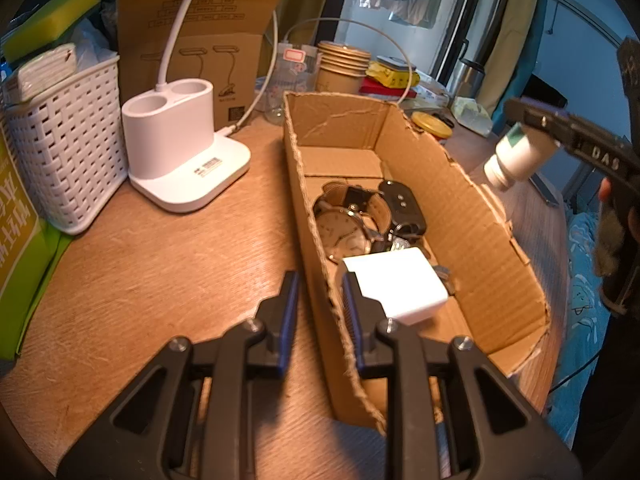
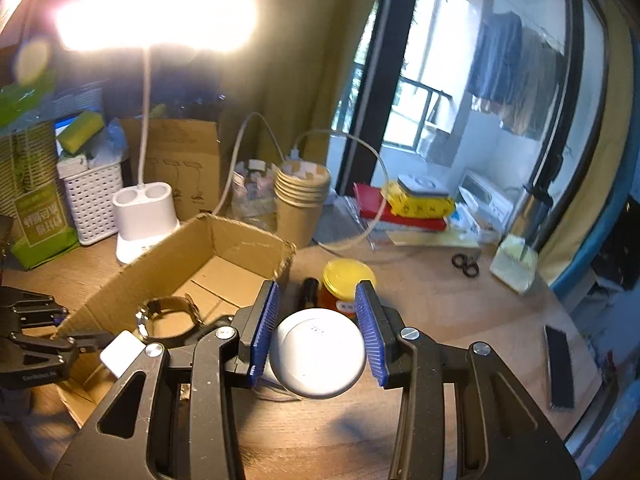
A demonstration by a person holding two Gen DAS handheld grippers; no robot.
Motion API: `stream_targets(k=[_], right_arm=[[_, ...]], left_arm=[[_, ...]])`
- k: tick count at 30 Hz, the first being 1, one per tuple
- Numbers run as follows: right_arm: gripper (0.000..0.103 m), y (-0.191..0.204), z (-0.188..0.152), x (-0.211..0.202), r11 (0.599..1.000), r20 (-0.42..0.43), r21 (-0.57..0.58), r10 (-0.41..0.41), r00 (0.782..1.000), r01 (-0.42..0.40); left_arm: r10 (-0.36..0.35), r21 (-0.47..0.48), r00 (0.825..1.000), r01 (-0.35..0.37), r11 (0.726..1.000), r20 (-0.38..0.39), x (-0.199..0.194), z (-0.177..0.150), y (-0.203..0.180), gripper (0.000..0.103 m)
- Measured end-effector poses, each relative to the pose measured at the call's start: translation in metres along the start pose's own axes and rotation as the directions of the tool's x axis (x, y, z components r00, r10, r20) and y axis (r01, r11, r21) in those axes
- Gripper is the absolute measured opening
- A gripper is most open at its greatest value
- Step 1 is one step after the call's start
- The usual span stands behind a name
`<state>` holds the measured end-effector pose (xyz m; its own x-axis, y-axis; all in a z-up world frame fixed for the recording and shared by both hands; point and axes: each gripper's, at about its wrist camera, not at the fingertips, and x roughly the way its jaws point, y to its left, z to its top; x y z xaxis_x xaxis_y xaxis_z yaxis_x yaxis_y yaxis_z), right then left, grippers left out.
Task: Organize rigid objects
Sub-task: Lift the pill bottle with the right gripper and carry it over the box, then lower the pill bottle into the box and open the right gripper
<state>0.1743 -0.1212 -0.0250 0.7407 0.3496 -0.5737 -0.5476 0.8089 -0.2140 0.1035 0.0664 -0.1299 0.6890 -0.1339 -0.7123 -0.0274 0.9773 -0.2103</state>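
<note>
While its label is facing away, the right gripper (image 2: 316, 330) is clenching a white pill bottle (image 2: 318, 358) aloft; the left gripper (image 1: 320, 292) is pinching the cardboard box (image 1: 460, 216) wall.

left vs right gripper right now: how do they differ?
Load: the left gripper clamps the near wall of the cardboard box; the right gripper holds a white bottle.
Opening: the left fingers sit nearly together on thin cardboard; the right fingers stand wider around the bottle.
Place: the left is at the box's near wall; the right is raised beside the box.
Shared: black frames, blue ribbed pads.
</note>
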Motion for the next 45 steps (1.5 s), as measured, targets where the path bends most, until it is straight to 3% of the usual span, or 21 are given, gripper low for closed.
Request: stream_targets(k=[8, 14, 34, 45], right_arm=[[0.042, 0.026, 0.027, -0.013, 0.996, 0.051, -0.078, 0.036, 0.998, -0.032], [0.042, 0.044, 0.037, 0.000, 0.991, 0.041, -0.119, 0.066, 0.997, -0.061], [0.042, 0.061, 0.029, 0.065, 0.982, -0.077, -0.117, 0.139, 0.987, -0.147], [0.045, 0.056, 0.031, 0.107, 0.988, -0.121, -0.101, 0.101, 0.987, -0.114]], left_arm=[[0.000, 0.000, 1.000, 0.000, 1.000, 0.000, 0.000, 0.000, 0.000, 0.023], [0.000, 0.000, 1.000, 0.000, 1.000, 0.000, 0.000, 0.000, 0.000, 0.023], [0.001, 0.000, 1.000, -0.001, 1.000, 0.000, 0.000, 0.000, 0.000, 0.023], [0.000, 0.000, 1.000, 0.000, 1.000, 0.000, 0.001, -0.002, 0.001, 0.023]])
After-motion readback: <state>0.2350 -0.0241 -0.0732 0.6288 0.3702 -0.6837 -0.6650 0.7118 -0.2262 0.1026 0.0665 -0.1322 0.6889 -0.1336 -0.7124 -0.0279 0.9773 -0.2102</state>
